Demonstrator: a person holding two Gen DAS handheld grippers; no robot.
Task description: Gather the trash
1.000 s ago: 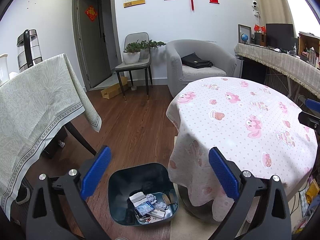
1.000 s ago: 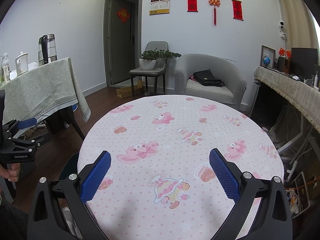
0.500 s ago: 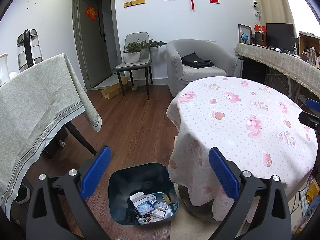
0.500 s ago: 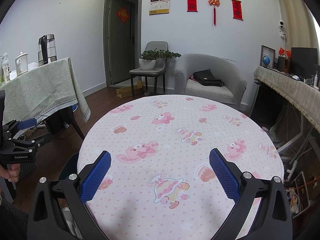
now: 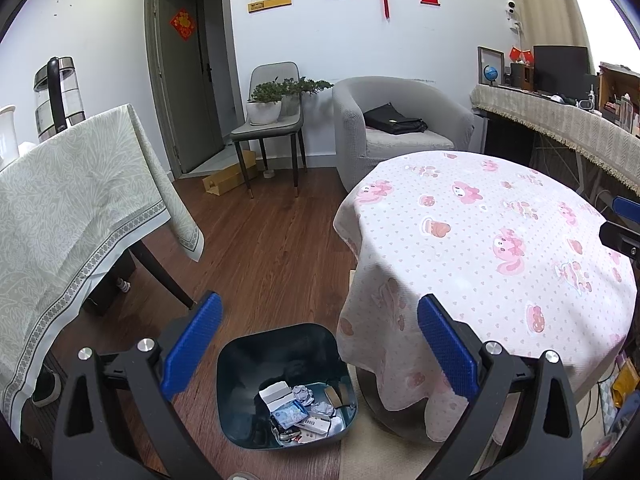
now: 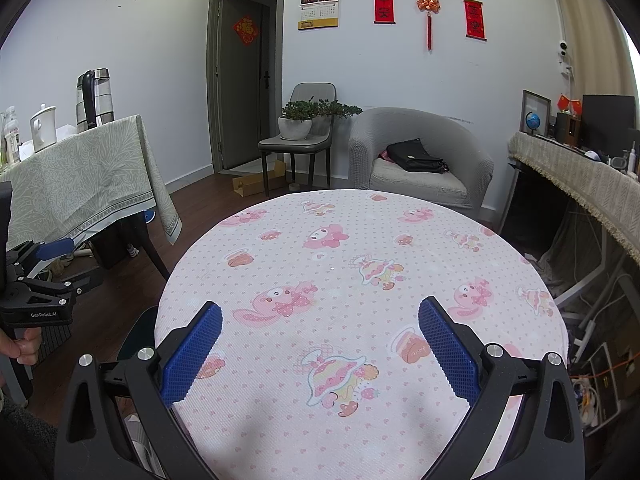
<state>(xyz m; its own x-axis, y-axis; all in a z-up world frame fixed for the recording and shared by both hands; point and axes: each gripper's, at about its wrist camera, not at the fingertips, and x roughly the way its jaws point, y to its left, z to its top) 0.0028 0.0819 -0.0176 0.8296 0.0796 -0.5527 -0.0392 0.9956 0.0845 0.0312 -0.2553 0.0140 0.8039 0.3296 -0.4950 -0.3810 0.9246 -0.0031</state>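
Two grippers are hanging released and empty: left gripper [image 5: 318, 344] above the dark bin [image 5: 244, 360] holding crumpled trash [image 5: 304, 408] at six o'clock, right gripper [image 6: 320, 346] over the bare pink-clothed surface [image 6: 360, 280]; collecting seems finished, next calling for withdrawal.

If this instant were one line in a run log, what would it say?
left gripper: open, empty, above trash bin | bin: holds paper scraps, on floor | right gripper: open, empty, over round table | table: no trash visible
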